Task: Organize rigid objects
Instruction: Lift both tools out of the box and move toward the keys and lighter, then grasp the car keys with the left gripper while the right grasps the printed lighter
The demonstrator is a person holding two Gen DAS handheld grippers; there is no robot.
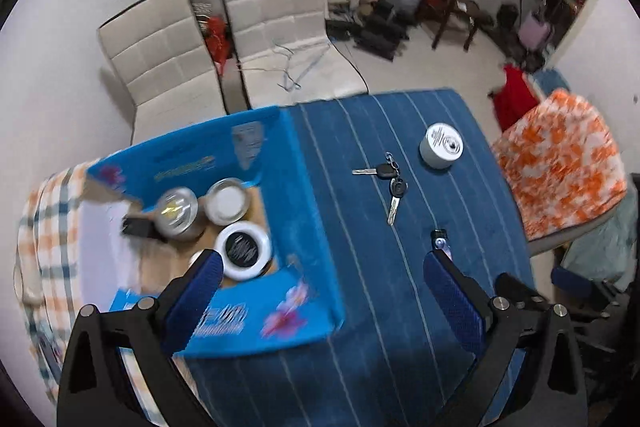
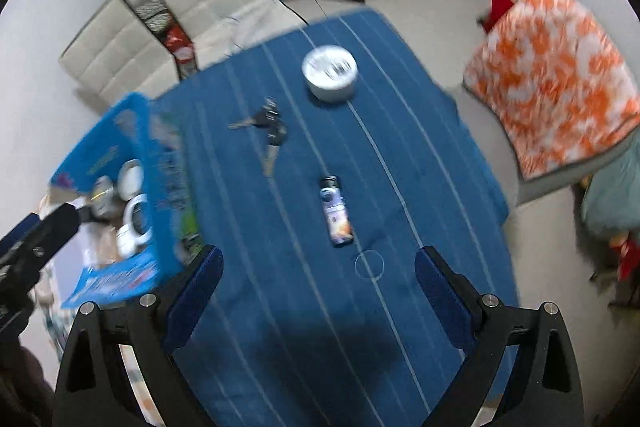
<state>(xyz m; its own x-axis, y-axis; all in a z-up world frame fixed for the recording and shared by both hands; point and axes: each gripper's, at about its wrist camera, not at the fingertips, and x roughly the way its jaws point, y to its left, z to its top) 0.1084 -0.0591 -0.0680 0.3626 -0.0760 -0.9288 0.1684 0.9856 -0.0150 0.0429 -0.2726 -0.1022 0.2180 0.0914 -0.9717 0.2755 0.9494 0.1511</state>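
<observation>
A blue cardboard box point(image 1: 304, 211) at the striped blue cloth's point(image 2: 420, 167) left edge holds tins; mid-cloth lie a white round tin point(image 2: 329, 73), car keys point(image 2: 268, 131) and a small printed bottle point(image 2: 337, 215), likely light, slick, best pinched mid-body. Left gripper point(image 1: 322, 279) and right gripper point(image 2: 318, 275) gape empty.

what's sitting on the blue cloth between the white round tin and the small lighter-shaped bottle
The bunch of keys lies off to the left; straight between the white tin and the small bottle the striped blue cloth is bare, clearest in the right wrist view.
</observation>
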